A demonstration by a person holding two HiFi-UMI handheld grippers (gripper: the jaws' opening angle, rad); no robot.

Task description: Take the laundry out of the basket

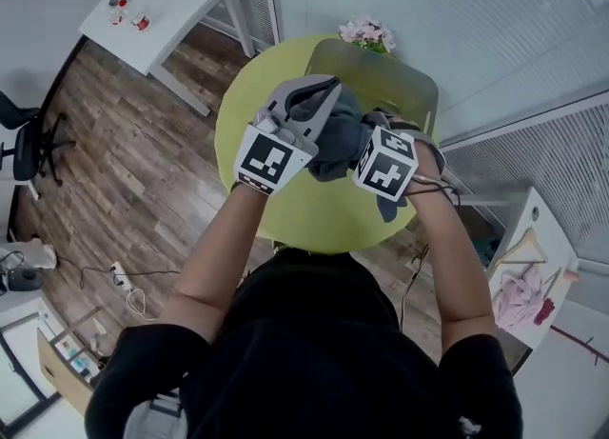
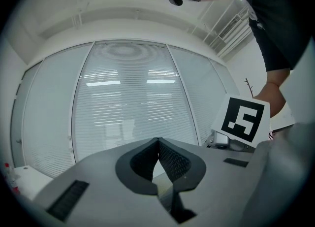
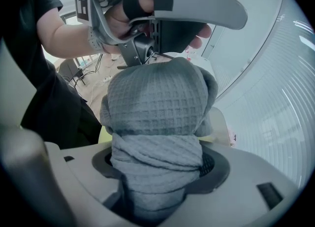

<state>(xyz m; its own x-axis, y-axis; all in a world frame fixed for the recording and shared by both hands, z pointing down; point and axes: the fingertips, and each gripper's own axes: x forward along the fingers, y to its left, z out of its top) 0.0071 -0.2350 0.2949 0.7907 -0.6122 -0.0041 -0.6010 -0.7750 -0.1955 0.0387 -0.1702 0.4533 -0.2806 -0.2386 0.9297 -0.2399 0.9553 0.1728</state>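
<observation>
**Figure.** Head view and both gripper views, laundry removal.

The round table (image 1: 314, 218) is seen from above, with the basket (image 1: 400, 85) set at its far edge.

The towel (image 3: 157, 103), a grey waffle-weave bundle, is held in the air over the middle of the table, on the near side of the basket. In the head view it overlaps the basket's near wall. Whether its lowest fold is clear of the rim cannot be told.

The right gripper (image 3: 157, 164) is clamped on the towel. Its jaws are kept wide apart by the thick bunch of cloth pinched between the pads, and the rest of the bundle bulges out beyond the tips.

The left gripper (image 2: 158, 143) is closed, with its tips touching and nothing between them. It is seen just beside the free end of the bundle; contact with the cloth cannot be settled.

The towel's long axis is taken to run along the line of the right jaws, from the pads out to the free end, which lies toward the left gripper. The load is therefore carried by the right hand alone, while the left is the nearer to the free end. Bare table is left at the near edge, away from the basket, where the towel could be laid.
</observation>
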